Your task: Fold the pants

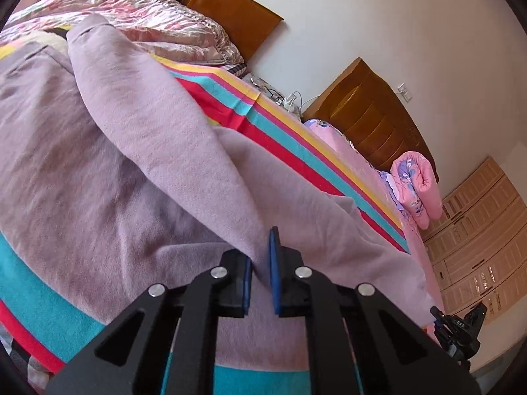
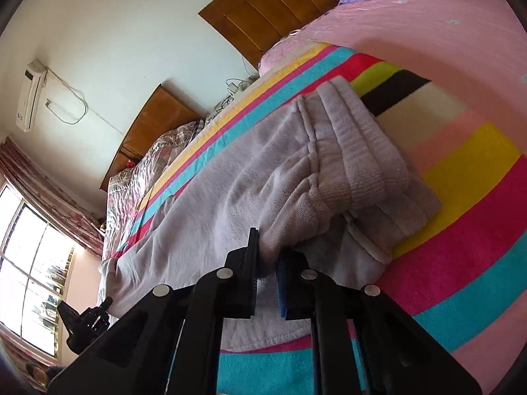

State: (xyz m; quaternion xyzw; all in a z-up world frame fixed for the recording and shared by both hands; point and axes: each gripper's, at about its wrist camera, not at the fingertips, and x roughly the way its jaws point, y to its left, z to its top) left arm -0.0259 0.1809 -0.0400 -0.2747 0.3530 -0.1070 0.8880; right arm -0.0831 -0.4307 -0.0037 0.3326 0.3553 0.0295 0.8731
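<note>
Lilac fleece pants [image 1: 98, 171] lie on a striped blanket [image 1: 280, 131] on the bed. In the left wrist view my left gripper [image 1: 262, 263] is shut on a raised fold of one pant leg, lifted above the rest of the cloth. In the right wrist view my right gripper [image 2: 268, 263] is shut on the ribbed waistband end of the pants [image 2: 346, 164], which is bunched and lifted off the blanket [image 2: 461, 181]. The right gripper shows at the lower right of the left wrist view [image 1: 457, 329]; the left gripper shows at the lower left of the right wrist view [image 2: 85, 322].
A wooden headboard [image 1: 372, 121] stands against the white wall. A rolled pink floral quilt [image 1: 418, 184] lies near it. A shiny floral quilt [image 1: 131, 10] is piled at the far end. Cables lie by the bed edge [image 2: 234, 89]. A window [image 2: 29, 270] is at left.
</note>
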